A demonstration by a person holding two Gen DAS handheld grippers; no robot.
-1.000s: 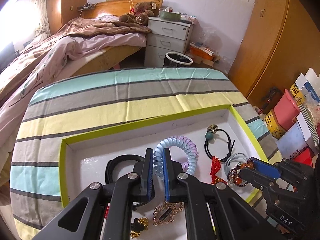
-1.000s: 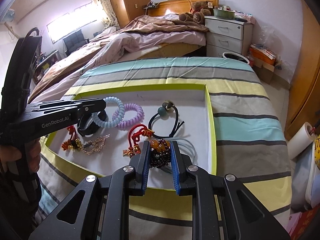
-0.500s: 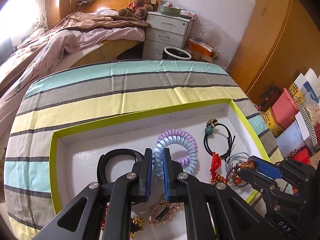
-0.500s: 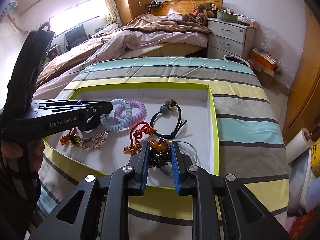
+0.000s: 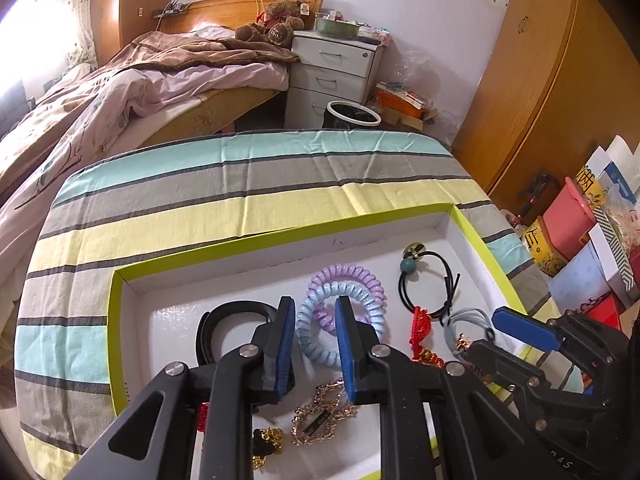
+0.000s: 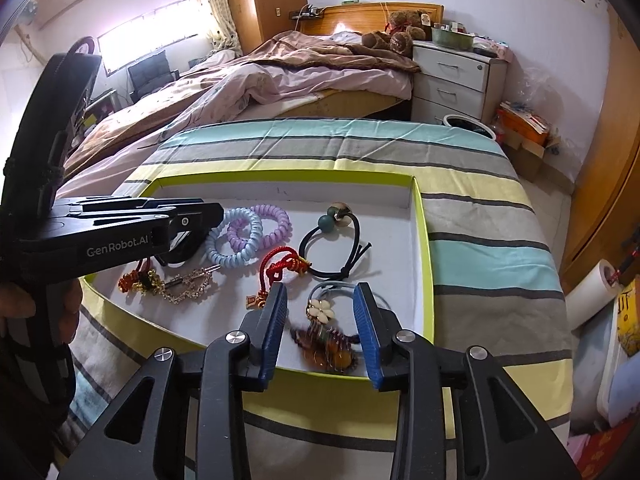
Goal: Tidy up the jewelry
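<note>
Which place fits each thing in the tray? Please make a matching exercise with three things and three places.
Things:
1. pale blue spiral hair tie
2. black elastic hair tie with a teal bead
3. dark beaded bracelet with amber beads

Places:
A. nearest the tray's far right corner
B. between the open left gripper's fingers
C. between the open right gripper's fingers

Pairs: 1-B, 2-A, 3-C

both hand-held grippers opened, releasing blue coil tie (image 5: 320,334) and bead bracelet (image 6: 328,346)
</note>
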